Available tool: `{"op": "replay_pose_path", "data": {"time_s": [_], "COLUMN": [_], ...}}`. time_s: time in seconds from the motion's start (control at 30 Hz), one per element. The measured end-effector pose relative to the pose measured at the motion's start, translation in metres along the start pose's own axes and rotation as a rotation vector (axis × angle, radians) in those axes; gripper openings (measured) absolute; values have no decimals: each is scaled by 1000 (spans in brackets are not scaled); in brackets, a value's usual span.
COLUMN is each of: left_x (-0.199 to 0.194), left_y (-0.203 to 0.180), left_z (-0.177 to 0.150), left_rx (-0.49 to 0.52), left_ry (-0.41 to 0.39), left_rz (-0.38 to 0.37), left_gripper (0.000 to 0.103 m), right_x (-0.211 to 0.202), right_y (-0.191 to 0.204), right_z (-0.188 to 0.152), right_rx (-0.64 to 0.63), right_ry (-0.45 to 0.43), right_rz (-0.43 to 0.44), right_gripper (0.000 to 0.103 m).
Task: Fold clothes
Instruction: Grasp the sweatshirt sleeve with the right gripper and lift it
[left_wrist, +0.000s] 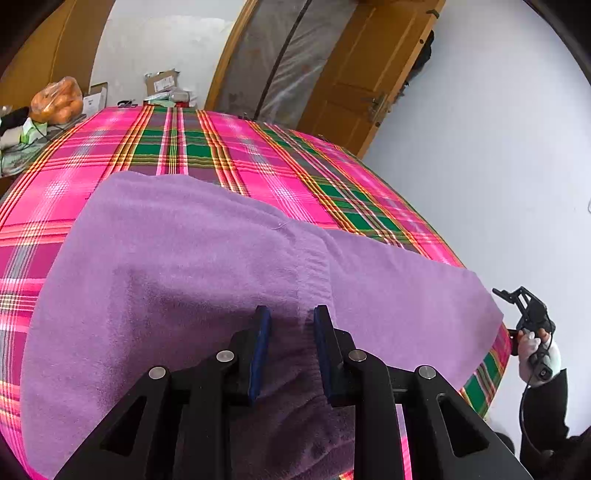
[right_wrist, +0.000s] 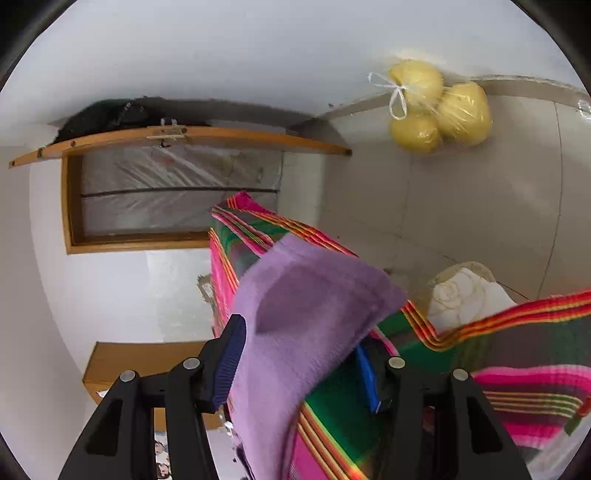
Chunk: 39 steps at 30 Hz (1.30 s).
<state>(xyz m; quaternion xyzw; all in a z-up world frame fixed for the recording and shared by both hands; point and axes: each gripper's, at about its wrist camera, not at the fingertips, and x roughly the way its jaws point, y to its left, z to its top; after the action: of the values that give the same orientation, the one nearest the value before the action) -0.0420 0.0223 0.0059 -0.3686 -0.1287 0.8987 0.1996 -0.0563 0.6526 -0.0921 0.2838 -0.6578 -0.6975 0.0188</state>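
Note:
A purple knitted garment (left_wrist: 184, 258) lies spread over a table covered with a pink and green plaid cloth (left_wrist: 258, 155). My left gripper (left_wrist: 291, 325) sits over its near edge, and a bunched ribbed fold of the fabric fills the narrow gap between the blue pads. My right gripper (left_wrist: 517, 299), held by a gloved hand, is at the table's right edge by the garment's corner. In the right wrist view, the right gripper (right_wrist: 299, 365) stands wide open. The purple garment corner (right_wrist: 306, 295) and the plaid cloth edge (right_wrist: 517, 369) lie between its fingers.
A bag of oranges (left_wrist: 57, 101) and cardboard boxes (left_wrist: 162, 83) stand at the table's far end. A wooden door (left_wrist: 369, 74) is behind it. On the tiled floor lie a bag of yellow fruit (right_wrist: 439, 107) and a cream bundle (right_wrist: 465, 295).

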Motion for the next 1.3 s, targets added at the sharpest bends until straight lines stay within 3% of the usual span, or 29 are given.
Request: {"op": "replay_pose_path", "data": {"time_s": [0.27, 0.43, 0.8, 1.3], "left_x": [0, -1, -3, -4], "left_y": [2, 2, 2, 3], "left_z": [0, -1, -1, -2], "left_rx": [-8, -7, -6, -7], "left_ry": [1, -2, -8, -15], "left_rz": [-11, -11, -14, -26], "left_gripper": [26, 26, 26, 26], "right_x": [-7, -17, -26, 3], "right_y": [3, 24, 102, 178], "right_z": [1, -5, -46, -132], "right_rx": [-24, -119, -392, -591], "right_ry": [-79, -105, -85, 101], "right_rz": [26, 17, 44, 151], "right_gripper": [24, 11, 8, 8]}}
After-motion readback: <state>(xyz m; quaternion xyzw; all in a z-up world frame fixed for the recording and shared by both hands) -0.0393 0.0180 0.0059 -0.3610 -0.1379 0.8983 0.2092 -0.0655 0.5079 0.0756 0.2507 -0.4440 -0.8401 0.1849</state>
